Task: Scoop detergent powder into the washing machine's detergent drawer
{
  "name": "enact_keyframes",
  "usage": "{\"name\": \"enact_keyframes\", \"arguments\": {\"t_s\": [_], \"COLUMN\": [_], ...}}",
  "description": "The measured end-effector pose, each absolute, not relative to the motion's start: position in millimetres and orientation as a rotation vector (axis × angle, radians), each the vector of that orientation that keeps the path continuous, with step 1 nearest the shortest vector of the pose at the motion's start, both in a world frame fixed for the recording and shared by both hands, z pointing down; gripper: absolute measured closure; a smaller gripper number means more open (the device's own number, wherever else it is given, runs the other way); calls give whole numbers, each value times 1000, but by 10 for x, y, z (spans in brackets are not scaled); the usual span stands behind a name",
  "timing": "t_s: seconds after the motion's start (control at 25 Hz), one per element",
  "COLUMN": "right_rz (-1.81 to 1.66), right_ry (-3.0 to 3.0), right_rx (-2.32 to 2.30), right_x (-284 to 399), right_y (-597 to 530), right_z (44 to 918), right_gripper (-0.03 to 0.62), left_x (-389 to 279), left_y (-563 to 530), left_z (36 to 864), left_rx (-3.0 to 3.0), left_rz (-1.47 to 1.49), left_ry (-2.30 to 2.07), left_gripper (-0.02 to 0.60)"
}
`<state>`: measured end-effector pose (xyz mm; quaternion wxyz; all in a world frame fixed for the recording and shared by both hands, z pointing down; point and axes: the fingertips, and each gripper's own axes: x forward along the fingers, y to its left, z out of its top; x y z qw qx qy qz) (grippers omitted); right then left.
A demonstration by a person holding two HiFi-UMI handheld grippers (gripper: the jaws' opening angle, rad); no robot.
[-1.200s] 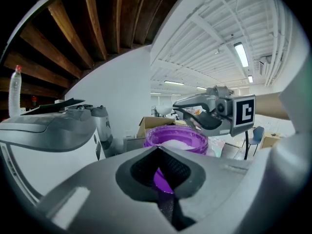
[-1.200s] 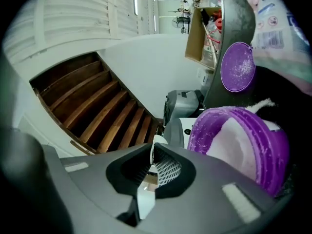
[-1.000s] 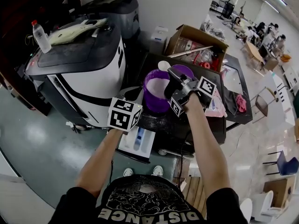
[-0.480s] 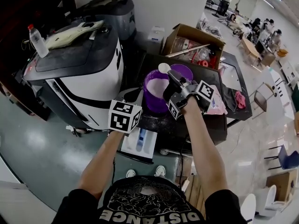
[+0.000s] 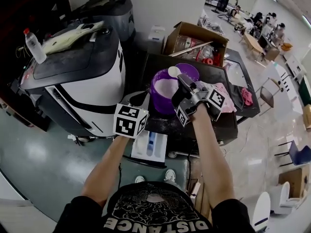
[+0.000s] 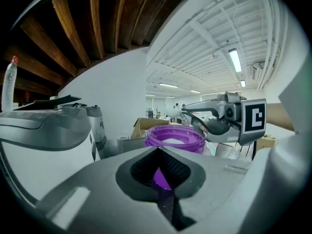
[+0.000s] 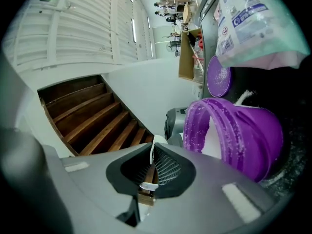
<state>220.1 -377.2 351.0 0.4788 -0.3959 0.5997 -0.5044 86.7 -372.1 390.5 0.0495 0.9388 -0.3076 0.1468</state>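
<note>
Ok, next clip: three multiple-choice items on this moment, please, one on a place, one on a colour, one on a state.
1. Where is the lid? A on the tub; B lying beside the tub; C under the tub.
2. The tub's colour? A green; B purple; C white.
3. The right gripper is: A open; B out of view; C shut on the spoon.
B: the lid lies flat beside the open tub. B: the tub's wall is purple. C: the jaws pinch the spoon's handle.
</note>
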Motion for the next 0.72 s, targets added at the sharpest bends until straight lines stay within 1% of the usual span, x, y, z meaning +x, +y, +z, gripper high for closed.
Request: {"name": "enact_keyframes", "arguments": {"t_s": [0.72], "right_rz": [-1112], "right_ry": [1401], "right_rx": [-1058], "right_x": [2046], "right_y": [-3295], "right_z": [3518], "right_gripper": [559], "left_x": [810], "left_y": [-3536], "left_z": [4021], "left_rx": [2918], "left_rz": [436], "left_ry": [-703], "left_gripper": [572]}}
